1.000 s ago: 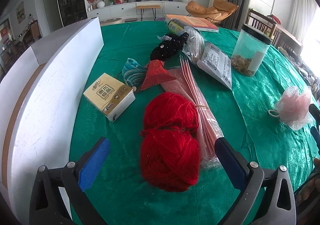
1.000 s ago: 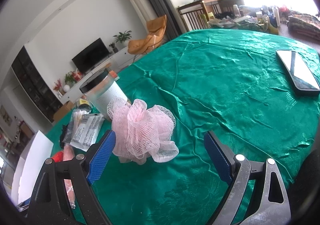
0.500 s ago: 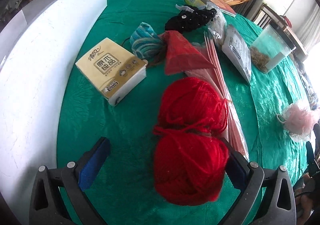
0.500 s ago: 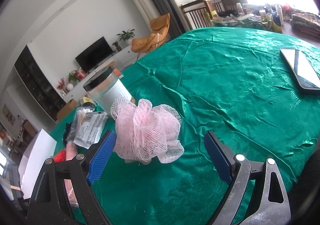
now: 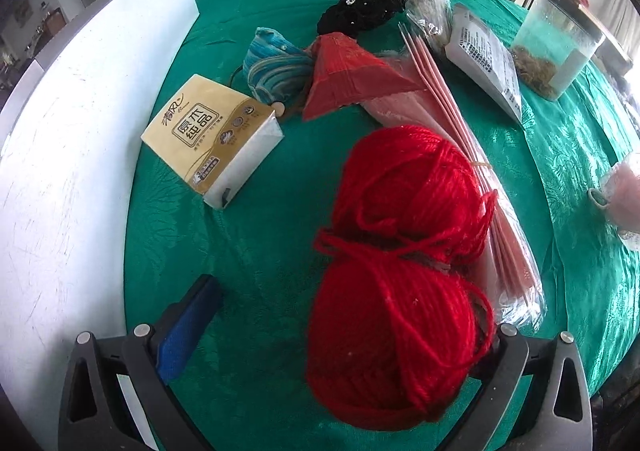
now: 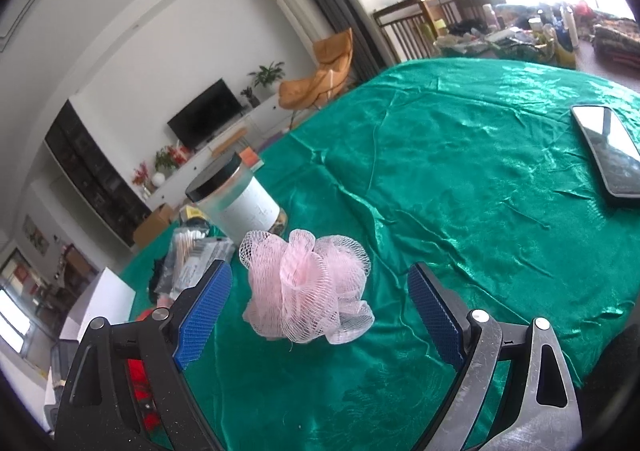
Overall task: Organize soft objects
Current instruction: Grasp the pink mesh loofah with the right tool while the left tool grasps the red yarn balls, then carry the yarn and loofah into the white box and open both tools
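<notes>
The left gripper [image 5: 340, 335] is seen spread wide over the green tablecloth [image 5: 256, 251], and the red yarn skein [image 5: 404, 271] is framed between its fingers, pressed up against the right one, with the left blue pad [image 5: 186, 325] well apart from it. Nothing is clamped there. A tissue pack [image 5: 214, 137] is seen at ten o'clock of the yarn, a blue-striped pouch [image 5: 276, 65] and a red cloth [image 5: 348, 77] at twelve, and a clear packet of pink sheets [image 5: 476, 171] just beside it at two o'clock.

On the right side, the right gripper [image 6: 320, 315] is also held agape, and the pink mesh bath pouf [image 6: 308, 287] is seen resting on the cloth between the pads, touched by neither. A black-lidded jar [image 6: 236, 199] is spotted at eleven o'clock of the pouf, a phone [image 6: 608, 155] at two o'clock, well apart.
</notes>
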A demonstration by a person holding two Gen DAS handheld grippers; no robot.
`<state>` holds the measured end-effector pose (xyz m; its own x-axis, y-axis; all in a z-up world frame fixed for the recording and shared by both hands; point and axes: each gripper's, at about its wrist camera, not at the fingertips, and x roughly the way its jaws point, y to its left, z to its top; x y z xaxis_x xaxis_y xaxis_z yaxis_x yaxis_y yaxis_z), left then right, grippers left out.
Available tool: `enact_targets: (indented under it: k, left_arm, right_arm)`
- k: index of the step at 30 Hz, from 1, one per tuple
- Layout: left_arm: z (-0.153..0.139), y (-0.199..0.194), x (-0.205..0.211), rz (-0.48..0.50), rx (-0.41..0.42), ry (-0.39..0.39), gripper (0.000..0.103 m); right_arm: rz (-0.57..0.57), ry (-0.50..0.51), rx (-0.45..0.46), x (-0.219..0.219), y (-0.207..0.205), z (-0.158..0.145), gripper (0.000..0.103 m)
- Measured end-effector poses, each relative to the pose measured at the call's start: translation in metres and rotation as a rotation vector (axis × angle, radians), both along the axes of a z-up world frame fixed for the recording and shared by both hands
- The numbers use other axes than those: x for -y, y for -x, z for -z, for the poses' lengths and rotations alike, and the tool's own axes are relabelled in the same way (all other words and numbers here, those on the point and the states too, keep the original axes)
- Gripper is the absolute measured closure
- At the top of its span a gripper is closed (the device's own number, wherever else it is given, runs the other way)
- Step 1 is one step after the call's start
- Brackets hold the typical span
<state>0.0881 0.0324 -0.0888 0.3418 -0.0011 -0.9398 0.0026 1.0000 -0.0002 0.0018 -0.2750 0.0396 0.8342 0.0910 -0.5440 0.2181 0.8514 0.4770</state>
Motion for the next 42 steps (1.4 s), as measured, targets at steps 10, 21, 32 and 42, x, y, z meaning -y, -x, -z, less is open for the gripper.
enact_targets:
  k: [10, 21, 32, 42]
  left_arm:
    - [-0.04, 0.027, -0.009, 0.058, 0.082, 0.139, 0.054]
    - [-0.11, 0.062, -0.072, 0.0, 0.244, 0.356, 0.054]
    - [-0.152, 0.119, -0.245, -0.331, 0.38, 0.109, 0.054]
    - [-0.107, 0.153, -0.306, -0.617, 0.372, 0.0, 0.008]
  right_arm:
    - [-0.24, 0.216, -0.348, 0.004, -0.093, 0.04, 0.068]
    - [-0.329, 0.148, -0.142, -0.024, -0.071, -0.019, 0.068]
    - [-0.842, 0.011, 0.036, -0.241, -0.06, -0.101, 0.067]
    - [-1.085, -0.085, -0.142, -0.369, -0.074, -0.052, 0.025]
